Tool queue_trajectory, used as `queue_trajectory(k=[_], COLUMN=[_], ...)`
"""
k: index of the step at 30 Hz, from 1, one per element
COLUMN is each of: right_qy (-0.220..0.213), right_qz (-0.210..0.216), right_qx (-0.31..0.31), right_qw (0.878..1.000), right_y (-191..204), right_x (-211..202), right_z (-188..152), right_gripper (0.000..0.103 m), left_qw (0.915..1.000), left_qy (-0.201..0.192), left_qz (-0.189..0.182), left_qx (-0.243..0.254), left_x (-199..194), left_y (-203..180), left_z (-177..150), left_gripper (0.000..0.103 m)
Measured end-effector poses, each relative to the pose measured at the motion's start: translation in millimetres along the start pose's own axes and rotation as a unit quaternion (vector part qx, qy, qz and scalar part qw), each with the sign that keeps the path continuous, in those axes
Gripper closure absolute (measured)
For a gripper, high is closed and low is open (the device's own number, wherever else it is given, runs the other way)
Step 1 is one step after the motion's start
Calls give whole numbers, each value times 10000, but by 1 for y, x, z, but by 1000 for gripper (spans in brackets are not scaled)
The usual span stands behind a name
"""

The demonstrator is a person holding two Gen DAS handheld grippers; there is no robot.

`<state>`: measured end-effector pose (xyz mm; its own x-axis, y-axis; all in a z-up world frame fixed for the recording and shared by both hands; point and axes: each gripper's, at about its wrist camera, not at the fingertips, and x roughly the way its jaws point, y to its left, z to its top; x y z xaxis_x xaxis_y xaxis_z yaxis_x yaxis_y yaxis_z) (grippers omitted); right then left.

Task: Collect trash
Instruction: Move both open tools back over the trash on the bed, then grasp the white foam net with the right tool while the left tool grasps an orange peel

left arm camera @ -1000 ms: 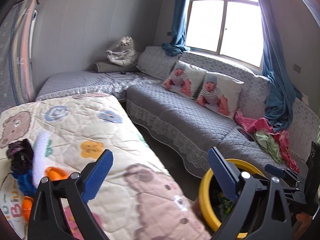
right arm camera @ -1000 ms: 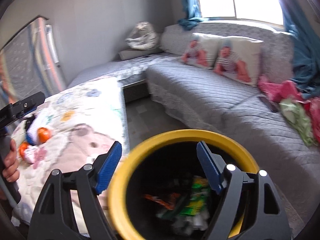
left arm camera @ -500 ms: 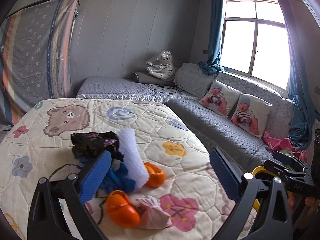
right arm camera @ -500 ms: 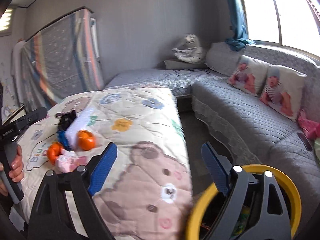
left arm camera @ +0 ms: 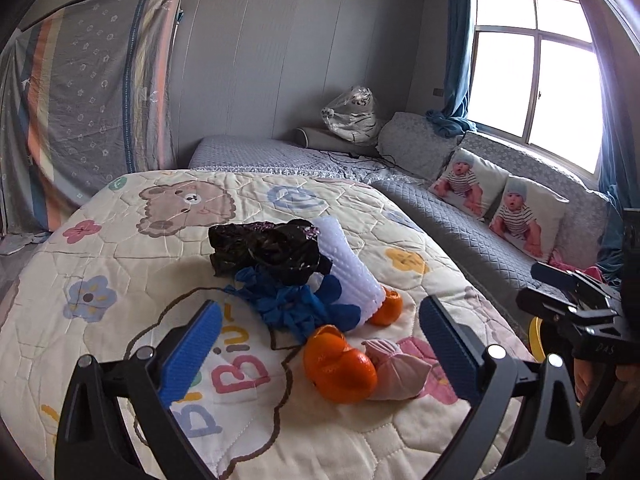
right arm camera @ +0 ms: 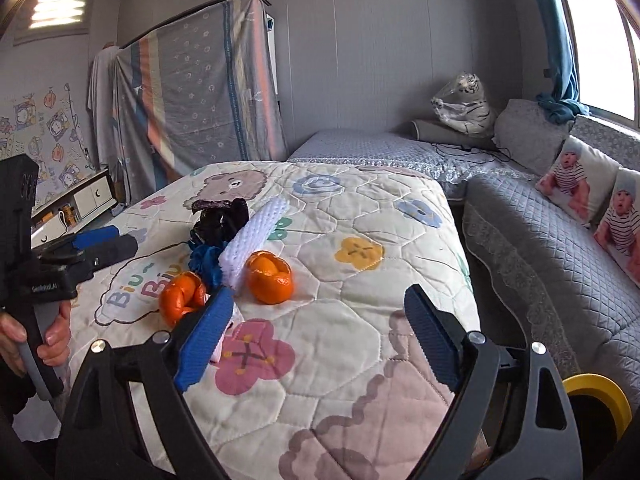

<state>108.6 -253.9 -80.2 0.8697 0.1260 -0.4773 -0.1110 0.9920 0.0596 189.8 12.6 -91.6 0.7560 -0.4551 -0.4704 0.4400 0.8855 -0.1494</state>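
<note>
My left gripper (left arm camera: 320, 344) stands spread wide over the quilt (left arm camera: 120, 264), its ribbed blue pads (left arm camera: 192, 352) gripping nothing; my right gripper (right arm camera: 320, 336) has just been opening and is also spread wide, with only bare quilt between its fingers. The quilt is soft and padded, stitched in hexagons, printed with bears, flowers and pastel letters.

The trash lies in one heap just ahead of my left gripper and ahead-left of my right. Nearest my left pads sits an orange peel (left arm camera: 340, 368), glossy and curled into an open cup, touching a crumpled pink tissue wad (left arm camera: 396, 372) to its right. Beyond them lies a wrinkled blue glove (left arm camera: 292, 304), limp and rubbery; on top of it a crinkled black plastic bag (left arm camera: 268, 252), shiny and bunched. A white foam net sleeve (left arm camera: 348, 272), knobbly and tube-shaped, lies with its long axis running from the far side of the heap toward my right gripper, its near end against a second orange peel (left arm camera: 386, 308), whose open side faces up in the right wrist view.

A yellow-rimmed bin (right arm camera: 596, 396) stands on the floor to the lower right of my right gripper, beside the grey quilted sofa (right arm camera: 540, 248); I cannot tell what is inside it.
</note>
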Motion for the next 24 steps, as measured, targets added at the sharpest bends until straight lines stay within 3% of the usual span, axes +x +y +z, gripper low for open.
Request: queue_trajectory(k=[7, 17, 24], right_qy=[132, 713, 1154], right_qz=[331, 950, 1229], right_qx=[-232, -321, -78], right_qw=[9991, 9924, 9857], right_y=[13, 35, 35], right_x=[34, 105, 143], right_z=[29, 51, 57], right_gripper=[20, 31, 33], left_qw=[9999, 9990, 9967], left_qy=[61, 388, 767], left_qz=[-115, -192, -237], left_qx=[74, 73, -92], left_x=[0, 18, 39], left_y=[0, 0, 5], left_z=[-11, -21, -21], left_gripper=[8, 8, 16])
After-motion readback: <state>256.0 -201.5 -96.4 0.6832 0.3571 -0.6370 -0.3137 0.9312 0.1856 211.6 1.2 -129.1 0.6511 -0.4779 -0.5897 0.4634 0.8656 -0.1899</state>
